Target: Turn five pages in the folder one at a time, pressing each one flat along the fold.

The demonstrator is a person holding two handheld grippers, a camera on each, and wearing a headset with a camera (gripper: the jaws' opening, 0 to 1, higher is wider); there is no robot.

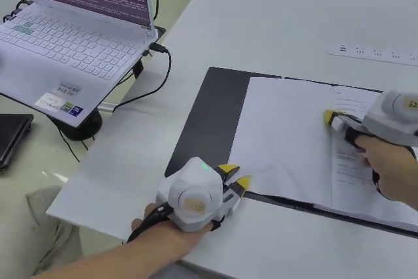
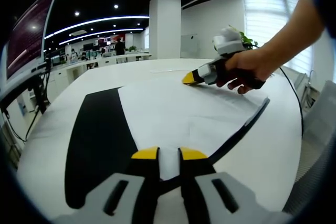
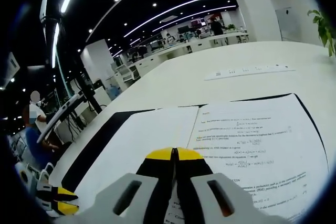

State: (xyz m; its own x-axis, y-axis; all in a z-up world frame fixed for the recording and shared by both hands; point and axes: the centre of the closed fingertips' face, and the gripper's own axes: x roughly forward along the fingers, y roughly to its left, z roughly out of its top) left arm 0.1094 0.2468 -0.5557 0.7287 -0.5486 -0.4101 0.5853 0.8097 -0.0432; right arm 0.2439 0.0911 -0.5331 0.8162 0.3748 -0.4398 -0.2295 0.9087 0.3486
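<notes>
- While the black open folder [image 1: 209, 115] lies on the white table [image 1: 274, 11] in the head view, the left gripper [image 1: 235, 176] sits at six o'clock. Its yellow tips are narrowly parted beside the near corner of the blank white turned sheet [image 1: 287, 135]. The right gripper [image 1: 330, 117], at three o'clock, rests its tips where that sheet meets the printed page [image 1: 353, 161]. A light or short press here could, I judge, let the sheet spring back off the fold.
- Since the left gripper view shows its jaws with only a slim gap and nothing clearly held, the sheet [image 2: 173, 114] spreads toward twelve o'clock just past them. Sliding those tips sideways could skid or crease the corner. The right gripper [image 2: 190, 78] touches the paper at one o'clock.
- Because the right gripper view shows its jaws closed together and empty, tips down near the fold, the printed page [image 3: 262, 140] runs off toward three o'clock. Hard tips dragged along thin paper could wrinkle or tear it, or shove the whole folder. On the next turn, closed jaws may also lift two pages at once.
</notes>
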